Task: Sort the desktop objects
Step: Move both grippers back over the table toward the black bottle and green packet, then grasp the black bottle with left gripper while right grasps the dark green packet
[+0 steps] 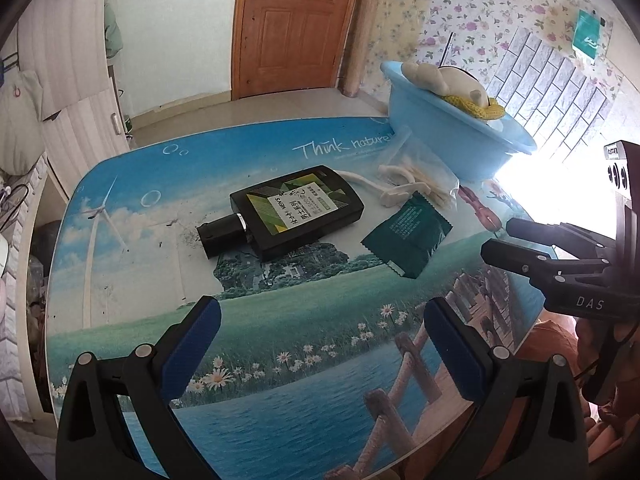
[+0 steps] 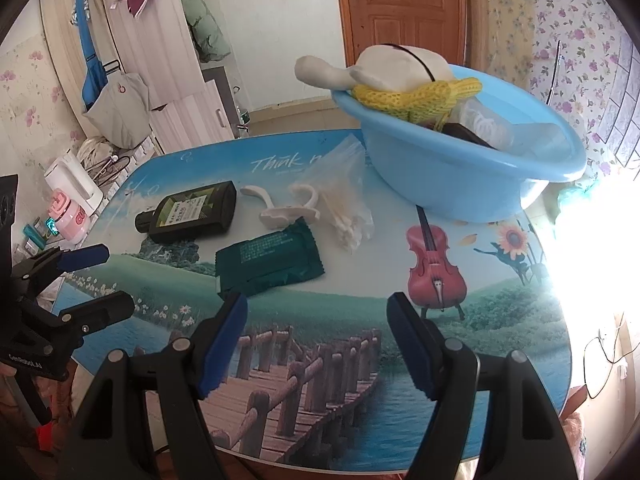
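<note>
A black bottle (image 1: 296,210) (image 2: 188,212) lies on the printed table (image 1: 280,340) (image 2: 320,360). Beside it lie a dark green packet (image 1: 408,236) (image 2: 268,262), a white hook-shaped piece (image 1: 396,194) (image 2: 280,210) and a clear bag of cotton swabs (image 1: 428,178) (image 2: 344,212). A blue basin (image 1: 452,136) (image 2: 456,176) at the back holds a white plush toy (image 2: 384,66), a yellow knit piece (image 2: 420,96) and other items. My left gripper (image 1: 320,344) is open and empty, near the bottle. My right gripper (image 2: 316,340) is open and empty, near the packet.
The right gripper shows at the right edge of the left wrist view (image 1: 560,264); the left gripper shows at the left edge of the right wrist view (image 2: 72,292). A wooden door (image 1: 296,24) is behind. A pink cup (image 2: 72,216) and clutter sit left of the table.
</note>
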The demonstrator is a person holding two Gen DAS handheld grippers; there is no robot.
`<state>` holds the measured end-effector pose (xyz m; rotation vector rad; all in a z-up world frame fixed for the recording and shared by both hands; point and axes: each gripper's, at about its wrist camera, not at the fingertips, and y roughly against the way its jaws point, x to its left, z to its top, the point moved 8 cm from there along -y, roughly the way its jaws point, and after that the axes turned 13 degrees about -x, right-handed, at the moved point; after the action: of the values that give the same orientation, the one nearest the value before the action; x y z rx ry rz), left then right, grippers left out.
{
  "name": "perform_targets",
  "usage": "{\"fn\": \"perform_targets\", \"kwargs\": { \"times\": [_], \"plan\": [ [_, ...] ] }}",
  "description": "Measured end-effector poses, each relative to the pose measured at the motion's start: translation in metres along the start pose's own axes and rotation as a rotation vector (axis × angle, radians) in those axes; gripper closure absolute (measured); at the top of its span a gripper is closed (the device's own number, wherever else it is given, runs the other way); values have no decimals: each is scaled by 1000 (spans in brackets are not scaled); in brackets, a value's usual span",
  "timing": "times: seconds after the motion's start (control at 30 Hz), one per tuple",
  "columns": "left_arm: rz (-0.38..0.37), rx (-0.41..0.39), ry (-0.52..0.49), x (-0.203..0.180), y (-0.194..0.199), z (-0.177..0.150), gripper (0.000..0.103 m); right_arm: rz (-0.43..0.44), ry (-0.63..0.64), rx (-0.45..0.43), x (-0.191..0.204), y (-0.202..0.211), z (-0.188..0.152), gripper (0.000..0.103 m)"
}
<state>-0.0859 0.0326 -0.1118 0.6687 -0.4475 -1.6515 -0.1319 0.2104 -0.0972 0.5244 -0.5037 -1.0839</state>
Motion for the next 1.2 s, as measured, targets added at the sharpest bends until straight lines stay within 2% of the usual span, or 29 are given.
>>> {"fn": "perform_targets", "kwargs": {
  "times": [1.2],
  "plan": [
    [23,13,41,21,-8,-4,1,9,27,37,11,-13,1,31]
  ]
}}
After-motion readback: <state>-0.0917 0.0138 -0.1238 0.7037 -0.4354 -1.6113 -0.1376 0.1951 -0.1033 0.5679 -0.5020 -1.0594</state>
